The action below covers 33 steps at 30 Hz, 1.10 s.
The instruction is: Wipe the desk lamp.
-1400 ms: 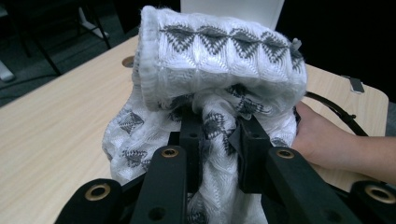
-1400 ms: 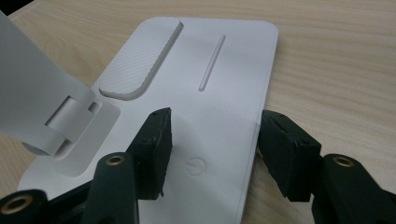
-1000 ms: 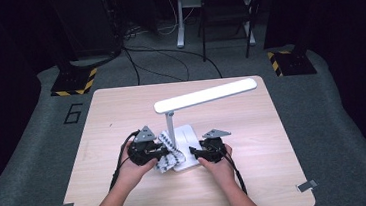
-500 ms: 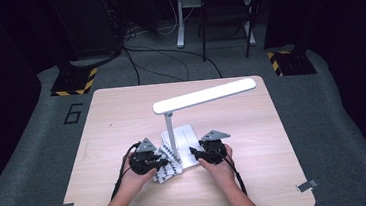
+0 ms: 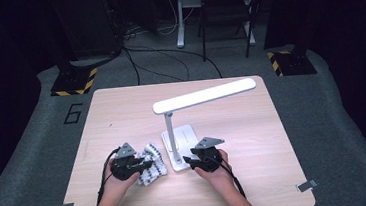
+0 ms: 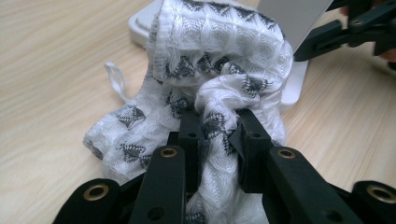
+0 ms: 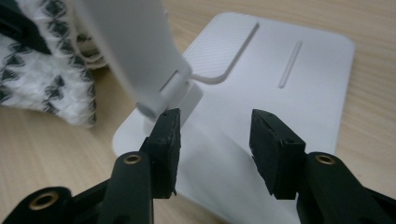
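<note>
A white cloth (image 5: pixel 154 167) with a dark triangle pattern lies bunched on the table, left of the lamp's white base (image 5: pixel 183 135). My left gripper (image 5: pixel 145 164) is shut on a fold of the cloth (image 6: pixel 219 60), which is pinched between the jaws of that gripper (image 6: pixel 218 128). My right gripper (image 5: pixel 188 161) hovers at the near edge of the base (image 7: pixel 289 79), beside the lamp's stem (image 7: pixel 135 51). This gripper (image 7: pixel 215 130) is open. Its jaws have just been closing, and no pad presses on anything.
The desk lamp's long lit head (image 5: pixel 205 95) hangs over the middle of the wooden table (image 5: pixel 121 108). Cables trail from both grippers toward the near edge. Dark floor, hazard-striped blocks and a chair frame lie beyond the table.
My left gripper has pulled the cloth left and nearer, off the lamp's base and down onto the table. The right gripper has shifted a little left toward the base's near edge.
</note>
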Available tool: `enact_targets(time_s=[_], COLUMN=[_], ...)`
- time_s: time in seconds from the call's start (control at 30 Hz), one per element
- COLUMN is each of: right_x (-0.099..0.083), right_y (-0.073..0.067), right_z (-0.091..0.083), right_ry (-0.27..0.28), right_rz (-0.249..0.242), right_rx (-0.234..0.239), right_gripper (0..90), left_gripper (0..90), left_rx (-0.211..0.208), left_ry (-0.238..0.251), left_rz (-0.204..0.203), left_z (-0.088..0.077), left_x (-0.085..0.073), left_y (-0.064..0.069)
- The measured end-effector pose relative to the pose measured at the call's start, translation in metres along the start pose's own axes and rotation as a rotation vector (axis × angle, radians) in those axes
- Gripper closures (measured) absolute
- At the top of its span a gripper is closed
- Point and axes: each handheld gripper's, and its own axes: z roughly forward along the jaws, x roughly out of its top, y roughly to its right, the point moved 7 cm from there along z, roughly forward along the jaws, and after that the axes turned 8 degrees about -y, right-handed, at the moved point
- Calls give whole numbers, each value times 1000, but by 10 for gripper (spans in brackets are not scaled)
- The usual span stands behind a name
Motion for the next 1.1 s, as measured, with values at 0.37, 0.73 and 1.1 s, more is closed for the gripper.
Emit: enact_targets(time_s=[0.37, 0.73, 1.1], right_x=[-1, 11, 17], right_y=[-22, -27, -27], right_z=[6, 21, 28], right_ry=[-36, -21, -10], right_rz=[-66, -64, -57], right_rx=[19, 14, 3], right_gripper=[555, 539, 574], left_gripper=[725, 718, 718], left_rx=[32, 25, 26], left_ry=[-44, -25, -28], left_rz=[-33, -54, -67], left_z=[11, 10, 6], left_x=[-22, -32, -36], left_y=[-11, -9, -7])
